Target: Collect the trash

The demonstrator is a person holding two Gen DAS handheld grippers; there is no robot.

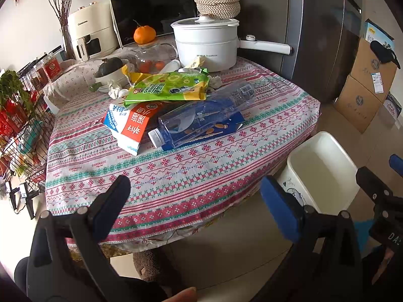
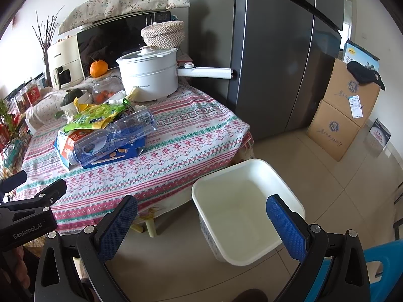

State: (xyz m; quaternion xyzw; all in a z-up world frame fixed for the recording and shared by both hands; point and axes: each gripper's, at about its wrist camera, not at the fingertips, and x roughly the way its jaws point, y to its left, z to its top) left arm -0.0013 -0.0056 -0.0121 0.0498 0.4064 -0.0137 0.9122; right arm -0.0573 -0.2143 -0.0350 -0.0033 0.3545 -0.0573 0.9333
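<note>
While both hand-held grippers, left and right, hang spread and empty, that light, slippery bottle looks best pinched mid-body.

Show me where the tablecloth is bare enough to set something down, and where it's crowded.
Bare cloth runs along the near edge of the table, in front of the plastic bottle, and down the right side between the bottle and the fridge. The trash heap of green bag and milk carton crowds the middle; the white pot blocks the back.
</note>
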